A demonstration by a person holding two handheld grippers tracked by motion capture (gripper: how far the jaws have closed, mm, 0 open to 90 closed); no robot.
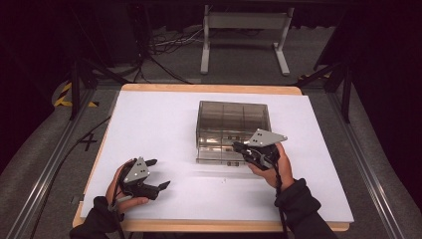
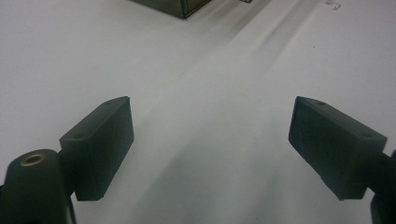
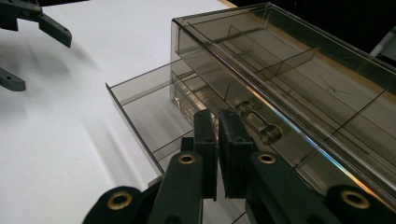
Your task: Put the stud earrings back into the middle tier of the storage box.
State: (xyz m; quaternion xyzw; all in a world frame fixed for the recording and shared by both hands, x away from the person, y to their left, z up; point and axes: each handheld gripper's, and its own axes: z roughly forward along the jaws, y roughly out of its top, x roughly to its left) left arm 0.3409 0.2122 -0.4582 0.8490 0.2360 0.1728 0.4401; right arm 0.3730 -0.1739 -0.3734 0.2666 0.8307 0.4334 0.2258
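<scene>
Drawer box point(image 1: 233, 130), clear rigid plastic, likely light, slick, crack-prone; lower drawer point(image 3: 140, 100) part-open; right tool point(image 3: 217, 154) closed at its front, holding nothing visible; left tool point(image 2: 210, 144) open.

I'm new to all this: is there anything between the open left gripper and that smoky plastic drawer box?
Nothing visible. Bare white table lies between the open left gripper and the drawer box. The shut right gripper is at the box's front, off that path.
</scene>
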